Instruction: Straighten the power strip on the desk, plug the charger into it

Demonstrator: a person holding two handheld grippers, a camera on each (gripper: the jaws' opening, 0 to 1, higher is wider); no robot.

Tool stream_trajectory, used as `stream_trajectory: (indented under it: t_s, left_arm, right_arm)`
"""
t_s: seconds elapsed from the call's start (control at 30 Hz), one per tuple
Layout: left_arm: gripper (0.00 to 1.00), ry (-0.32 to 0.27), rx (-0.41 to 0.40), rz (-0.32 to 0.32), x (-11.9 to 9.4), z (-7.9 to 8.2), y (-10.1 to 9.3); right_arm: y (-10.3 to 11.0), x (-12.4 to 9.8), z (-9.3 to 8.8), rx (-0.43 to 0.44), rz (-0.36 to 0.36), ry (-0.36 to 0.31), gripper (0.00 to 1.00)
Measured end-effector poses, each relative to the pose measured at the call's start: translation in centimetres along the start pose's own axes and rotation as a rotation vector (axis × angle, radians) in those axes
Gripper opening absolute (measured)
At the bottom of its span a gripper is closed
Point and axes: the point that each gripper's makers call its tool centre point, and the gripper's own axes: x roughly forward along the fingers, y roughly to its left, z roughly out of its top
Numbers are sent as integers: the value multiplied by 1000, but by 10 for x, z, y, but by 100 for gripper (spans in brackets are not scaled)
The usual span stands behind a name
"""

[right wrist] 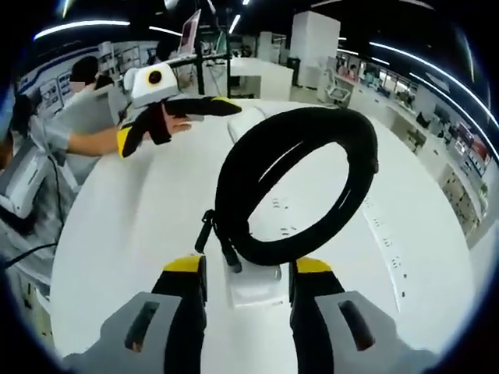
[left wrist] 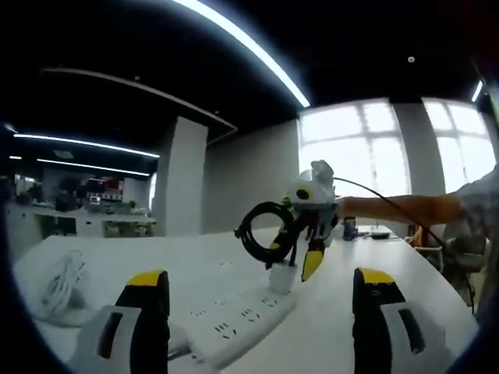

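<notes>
A white power strip (left wrist: 234,318) lies on the white desk (left wrist: 343,312) between the jaws of my open left gripper (left wrist: 261,280). At the strip's far end stands the white charger (left wrist: 281,277), with its coiled black cable (left wrist: 263,230) held up above it. My right gripper (left wrist: 295,261) comes in from the right and grips it. In the right gripper view, my right gripper (right wrist: 249,284) is shut on the charger (right wrist: 254,287), and the black coil (right wrist: 296,179) rises in front. Socket slots of the strip (right wrist: 281,206) show through the coil. Beyond, my left gripper (right wrist: 173,121) hangs open over the desk.
A bundle of white cable (left wrist: 62,284) lies at the desk's left. The person's arm (left wrist: 390,209) reaches in from the right; their body (right wrist: 78,117) is at the left edge of the desk (right wrist: 117,257). Other desks and a monitor (right wrist: 189,35) stand behind.
</notes>
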Motion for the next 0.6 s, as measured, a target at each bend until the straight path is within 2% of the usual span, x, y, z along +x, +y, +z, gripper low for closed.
stream_trajectory:
  t_s: [0.07, 0.33, 0.5, 0.6]
  left_arm:
    - [99, 2, -1, -3, 0, -1, 0]
    - [99, 4, -1, -5, 0, -2, -1]
    - [99, 10, -5, -5, 1, -4, -1]
    - [99, 15, -3, -7, 1, -6, -3]
  right_arm:
    - [-3, -1, 0, -10, -21, -4, 28]
    - [-1, 0, 1, 8, -25, -2, 25]
    - [0, 0, -1, 12, -46, 57, 24]
    - [3, 0, -3, -19, -69, 109, 24]
